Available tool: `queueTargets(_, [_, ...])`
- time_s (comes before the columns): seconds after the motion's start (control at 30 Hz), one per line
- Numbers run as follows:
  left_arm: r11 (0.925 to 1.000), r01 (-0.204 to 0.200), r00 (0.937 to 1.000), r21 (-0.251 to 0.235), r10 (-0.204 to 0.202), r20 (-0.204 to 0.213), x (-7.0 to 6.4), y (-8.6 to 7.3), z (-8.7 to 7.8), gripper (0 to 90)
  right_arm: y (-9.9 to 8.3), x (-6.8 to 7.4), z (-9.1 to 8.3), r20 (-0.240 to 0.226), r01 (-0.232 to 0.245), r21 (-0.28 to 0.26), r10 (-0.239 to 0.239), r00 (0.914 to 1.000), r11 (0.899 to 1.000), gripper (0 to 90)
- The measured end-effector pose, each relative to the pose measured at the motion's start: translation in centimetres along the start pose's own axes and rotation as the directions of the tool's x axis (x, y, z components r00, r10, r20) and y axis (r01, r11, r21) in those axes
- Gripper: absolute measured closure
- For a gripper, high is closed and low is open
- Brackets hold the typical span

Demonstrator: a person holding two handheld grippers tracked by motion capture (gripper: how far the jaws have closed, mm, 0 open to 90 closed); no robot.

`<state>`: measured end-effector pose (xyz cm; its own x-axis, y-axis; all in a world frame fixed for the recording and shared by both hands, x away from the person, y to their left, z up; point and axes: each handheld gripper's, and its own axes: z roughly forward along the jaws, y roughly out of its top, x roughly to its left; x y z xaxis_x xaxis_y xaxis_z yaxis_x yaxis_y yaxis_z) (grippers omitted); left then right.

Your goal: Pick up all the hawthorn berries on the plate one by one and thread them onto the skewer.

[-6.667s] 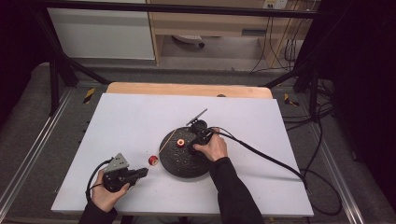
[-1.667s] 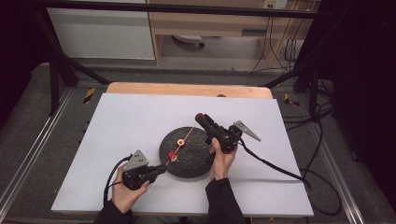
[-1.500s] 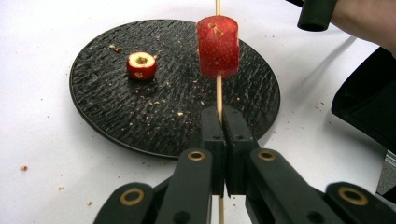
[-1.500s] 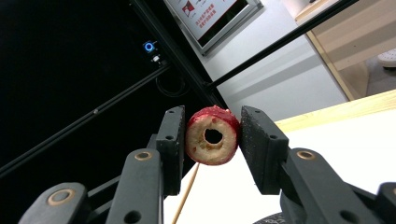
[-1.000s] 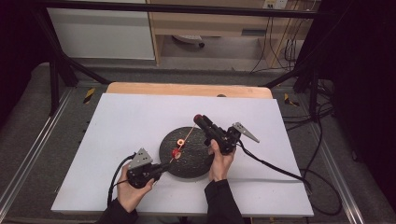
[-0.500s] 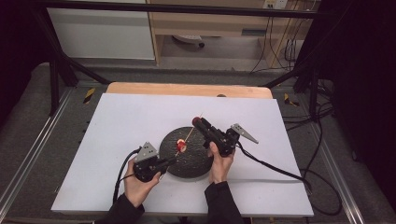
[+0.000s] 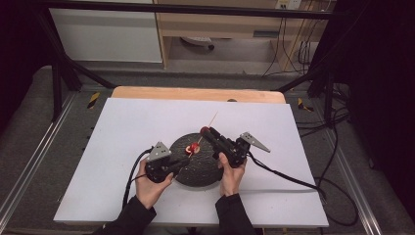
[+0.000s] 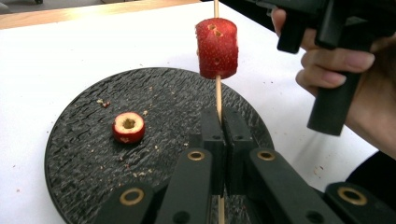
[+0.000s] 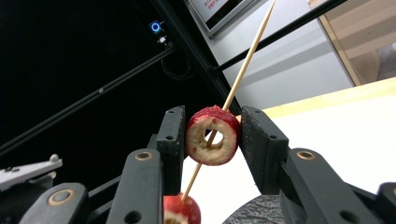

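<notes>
A: Hands (image 7: 149, 188) come in at the near edge of the white table (image 7: 122, 127), each working a pair of black tongs. The left tongs (image 7: 182, 161) are shut tight on the lower end of a thin wooden skewer (image 8: 217, 95), which slants up and away, apparently to keep it steady for threading.

B: And the right tongs (image 9: 212, 135)?

A: Those are closed just far enough to pinch a cored red fruit ring (image 9: 213, 135) by its sides. The skewer passes through the ring's hole, and the hold looks meant to slide the ring along the stick.

B: Anything already on the stick?

A: A second red piece (image 8: 216, 47) sits threaded on the skewer, between the left tongs' grip and the ring, hanging above the plate.

B: What lies under it all?

A: A round black slate plate (image 7: 205, 169) in the middle of the table, dusted with crumbs. One more cored red slice (image 8: 128, 127) rests flat on it, well apart from the skewer, likely waiting its turn.

B: And beyond?

A: Bare table, its wooden far edge (image 7: 195, 93), then a black frame and trailing cables on the floor.
</notes>
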<state>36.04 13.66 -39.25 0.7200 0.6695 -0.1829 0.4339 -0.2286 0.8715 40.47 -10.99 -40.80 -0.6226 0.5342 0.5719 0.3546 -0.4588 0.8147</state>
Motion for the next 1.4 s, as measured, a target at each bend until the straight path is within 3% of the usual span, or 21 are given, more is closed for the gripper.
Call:
queueTargets(0.53, [0.9999,-0.011,0.9999,0.006,0.011,0.01,0.3,0.1,0.5,88.7,-0.6,0.2,-0.3,0.001,0.029,0.053,-0.029,0.9996,0.998,60.6])
queueTargets(0.8, [0.9996,-0.022,0.9997,0.017,0.022,0.006,0.9,-0.4,-0.2,88.7,0.3,0.0,-0.9,0.026,0.098,0.132,-0.103,0.9944,0.986,43.1])
queueTargets(0.9, [0.9995,-0.025,0.9997,0.022,0.025,0.004,1.3,-0.7,-0.7,88.7,0.8,-0.2,-1.3,0.044,0.152,0.203,-0.164,0.9855,0.967,32.0])
queueTargets(0.93, [0.9993,-0.027,0.9996,0.025,0.027,0.003,1.3,-0.8,-0.9,88.7,0.8,-0.2,-1.3,0.044,0.152,0.203,-0.164,0.9855,0.967,32.0])
queueTargets(0.97, [0.9991,-0.031,0.9995,0.028,0.031,0.002,1.4,-0.9,-1.1,88.7,1.0,-0.3,-1.4,0.052,0.174,0.247,-0.192,0.98,0.953,24.4])
queueTargets(1.0, [0.999,-0.032,0.9995,0.031,0.032,0.003,1.5,-1.0,-1.3,88.7,1.0,-0.3,-1.4,0.052,0.174,0.247,-0.192,0.98,0.953,24.4])
queueTargets(1.03, [0.9988,-0.033,0.9995,0.036,0.032,0.005,1.6,-1.1,-1.5,88.7,1.0,-0.4,-1.5,0.057,0.184,0.271,-0.207,0.9768,0.945,22.0])
queueTargets(1.07, [0.9986,-0.036,0.9994,0.04,0.035,0.007,1.7,-1.3,-1.7,88.7,1.1,-0.6,-1.6,0.061,0.213,0.32,-0.245,0.9676,0.923,17.7])
queueTargets(1.1, [0.9984,-0.037,0.9993,0.043,0.036,0.007,1.7,-1.4,-1.8,88.7,1.1,-0.6,-1.6,0.061,0.213,0.32,-0.245,0.9676,0.923,17.7])
queueTargets(1.27, [0.9969,-0.047,0.9988,0.063,0.047,0.012,2.1,-2.1,-2.7,88.6,1.4,-0.7,-2.0,0.069,0.241,0.408,-0.293,0.9538,0.881,8.8])
queueTargets(1.4, [0.9958,-0.051,0.9987,0.076,0.05,0.01,2.6,-2.9,-3.6,88.6,1.5,-0.9,-2.2,0.067,0.265,0.492,-0.34,0.9382,0.829,4.2])
